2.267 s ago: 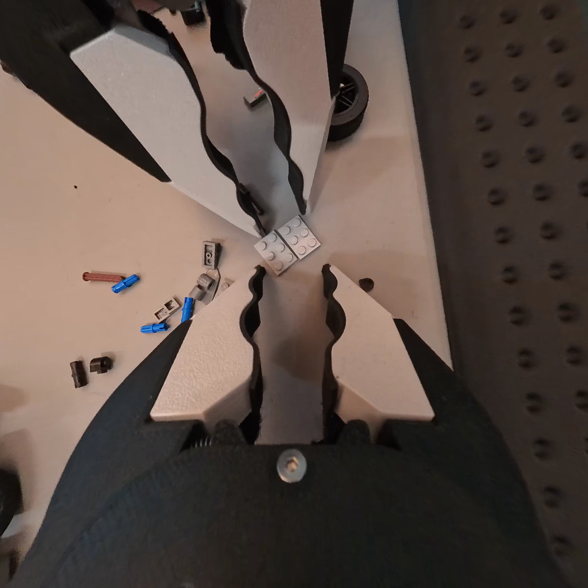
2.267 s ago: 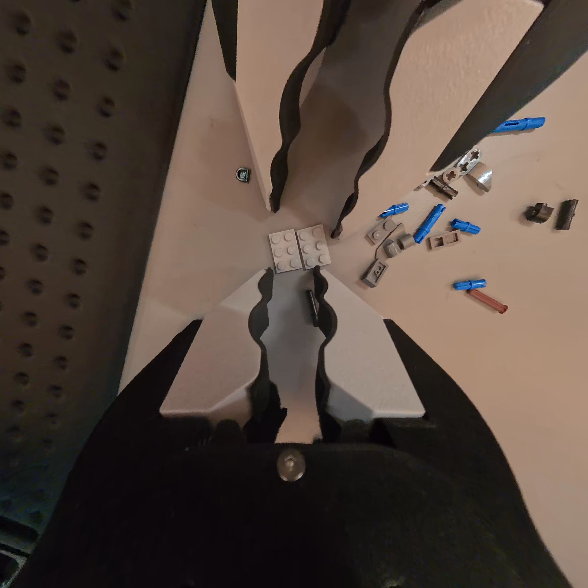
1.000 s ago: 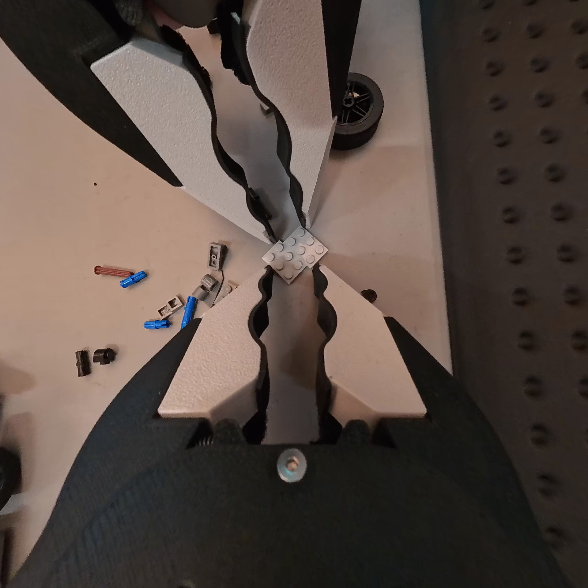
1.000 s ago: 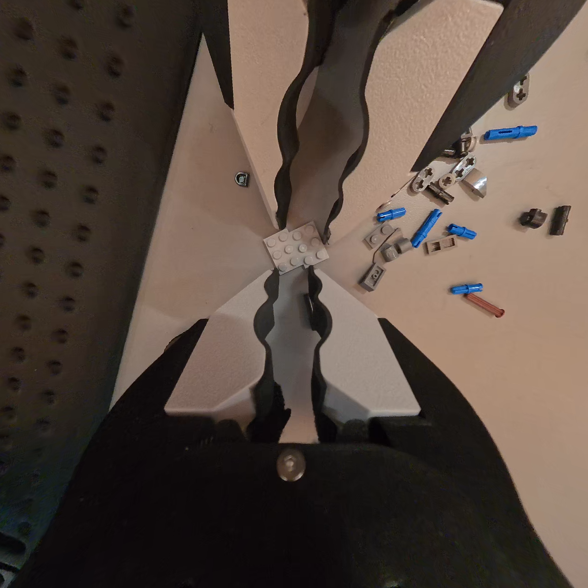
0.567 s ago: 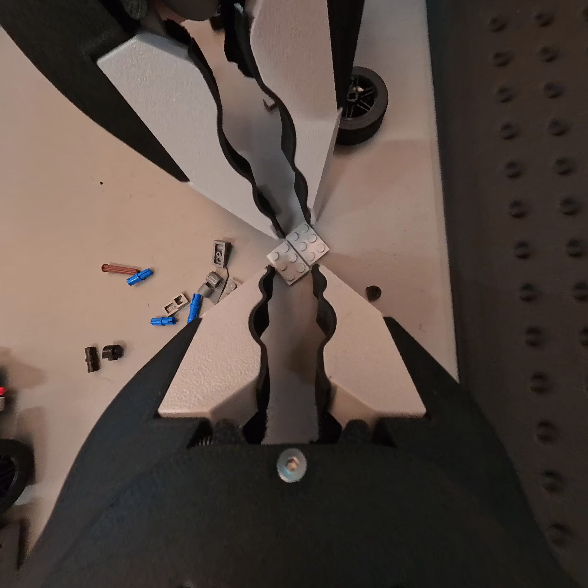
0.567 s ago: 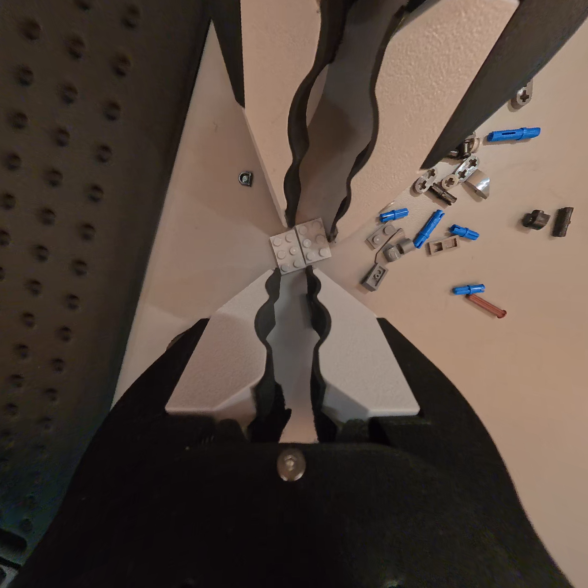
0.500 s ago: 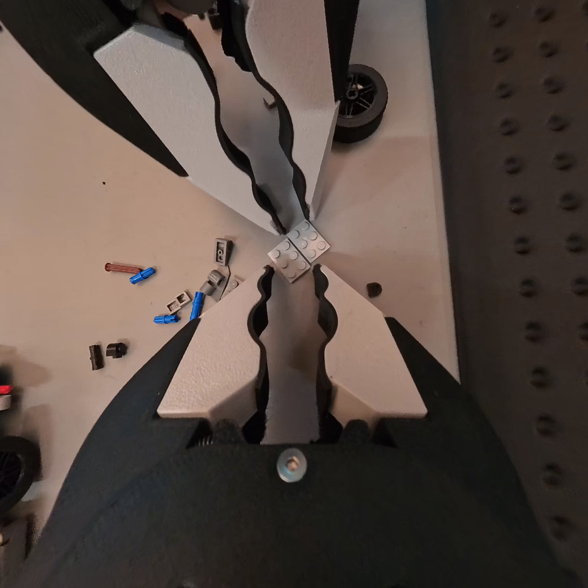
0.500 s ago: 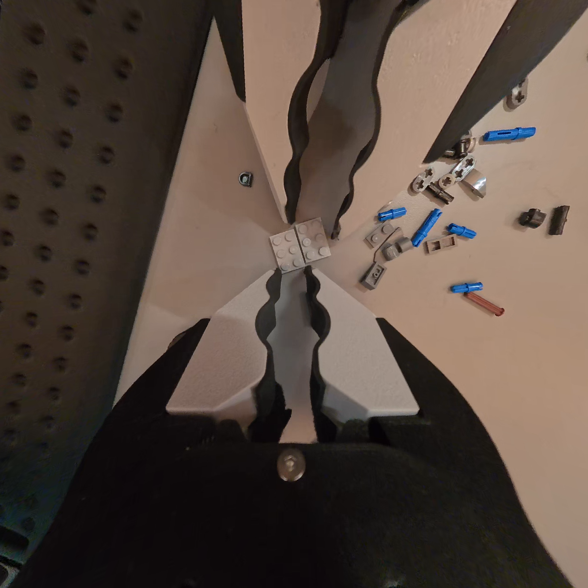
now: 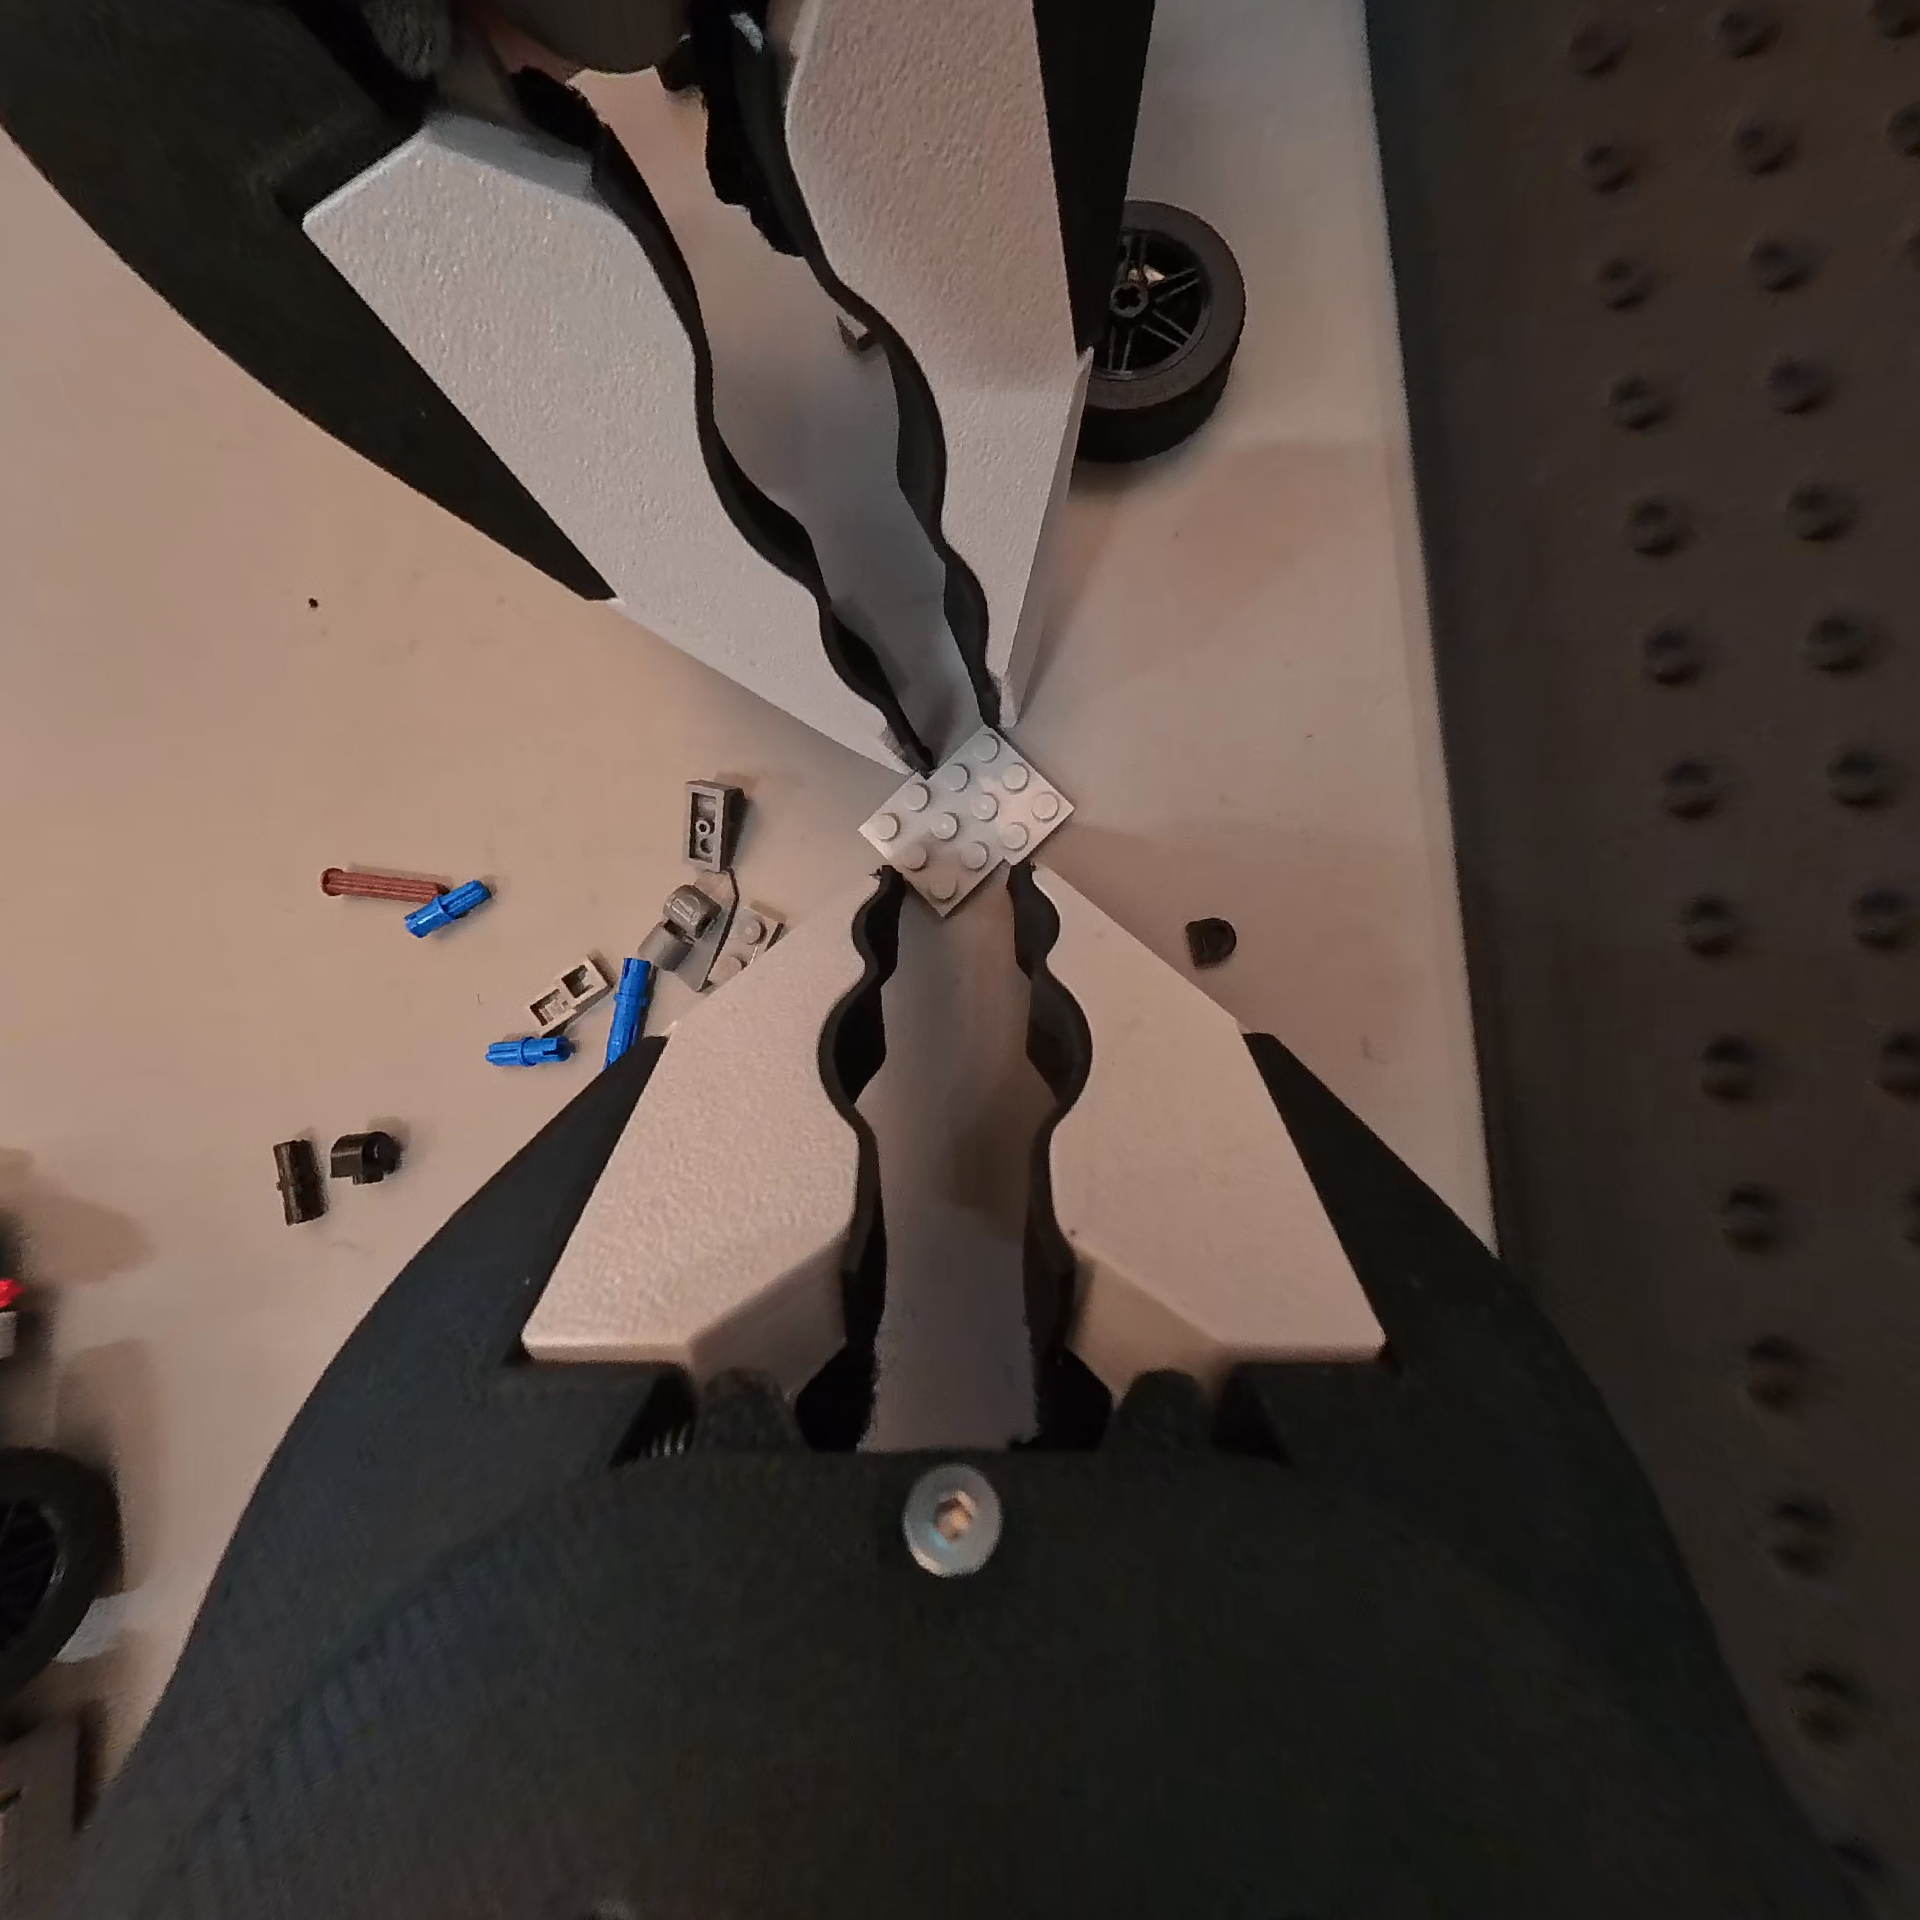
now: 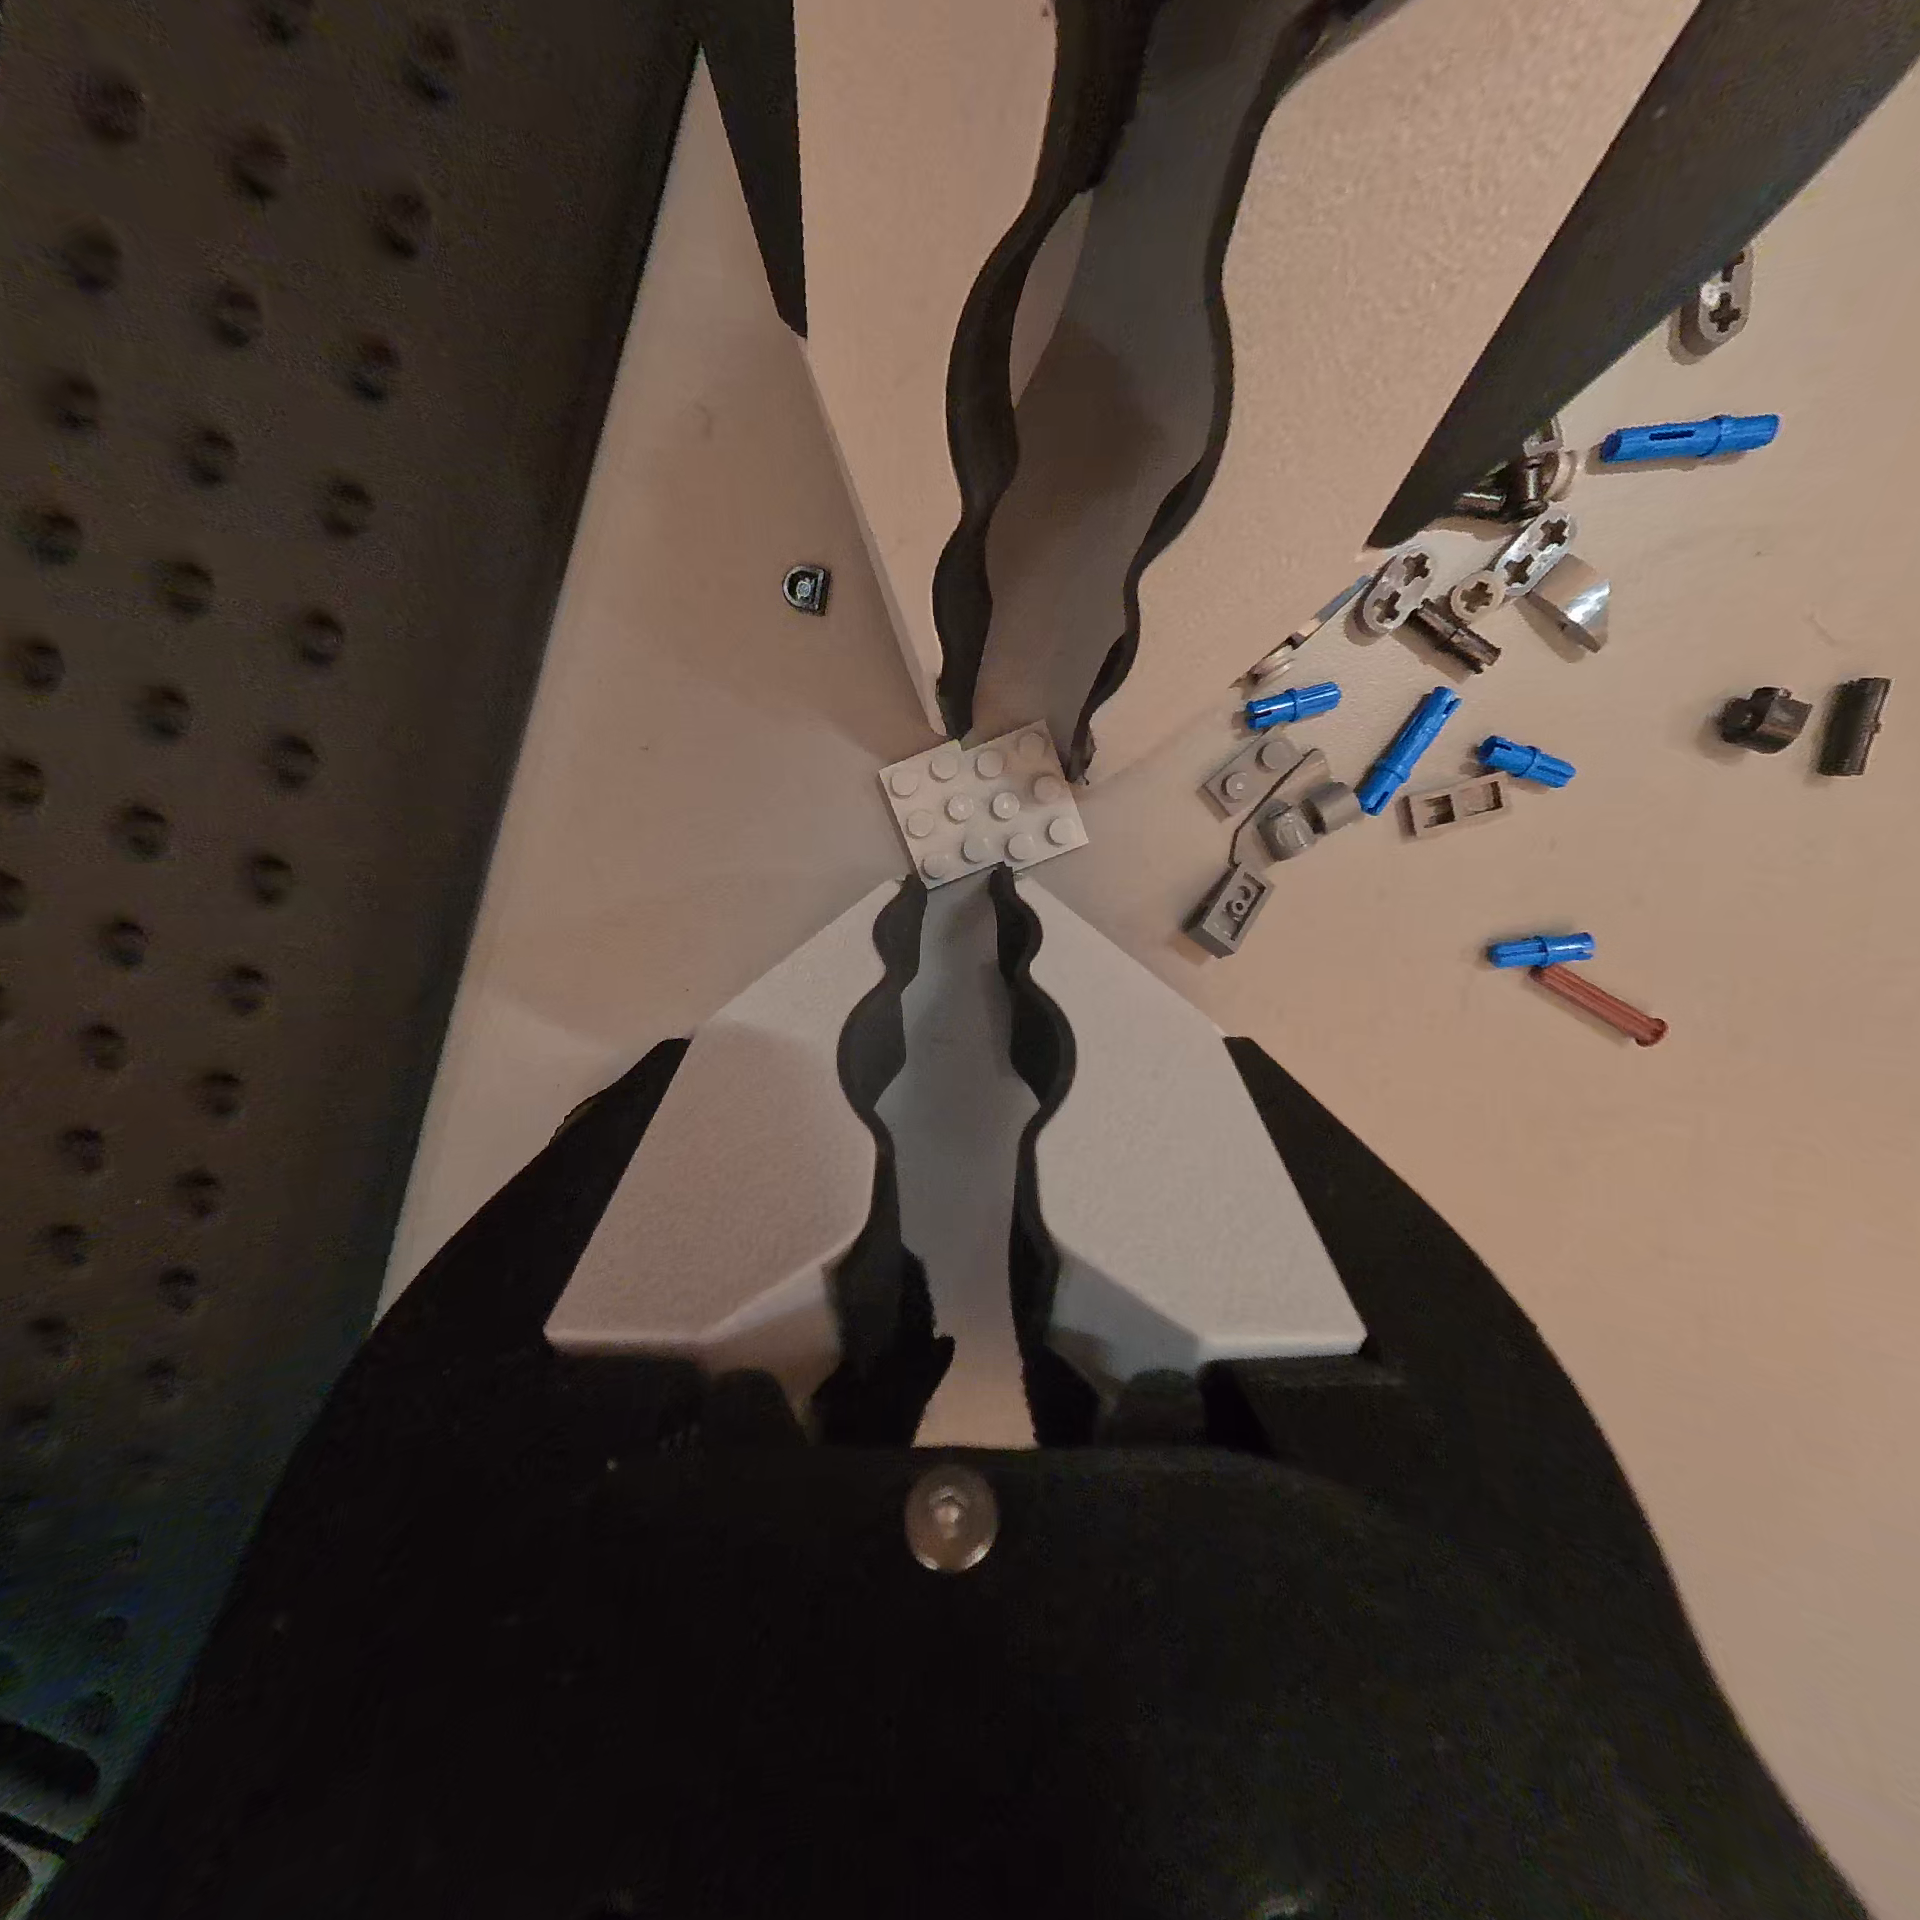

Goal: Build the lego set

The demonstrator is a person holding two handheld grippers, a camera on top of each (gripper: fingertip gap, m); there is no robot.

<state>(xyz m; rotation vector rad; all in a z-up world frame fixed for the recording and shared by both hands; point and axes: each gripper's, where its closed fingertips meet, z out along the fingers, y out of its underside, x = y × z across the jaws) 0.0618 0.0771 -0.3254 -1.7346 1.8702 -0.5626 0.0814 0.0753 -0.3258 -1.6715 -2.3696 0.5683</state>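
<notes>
Left gripper [image 9: 945, 888] clamped on grey plates [image 9: 966, 821], right gripper [image 10: 951, 883] clamped on opposite edge, stepped overlap, loose parts beside on table [image 9: 208, 675]

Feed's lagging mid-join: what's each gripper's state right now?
Left gripper: jaws closed on the grey plates.
Right gripper: jaws closed on the same grey plates.

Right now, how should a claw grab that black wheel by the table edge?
Pinch the black wheel across its tyre tread, coming down from above. It seems to rest tilted with its spoked hub showing, so the rounded rubber sides are free; the right claw partly covers one side.
</notes>
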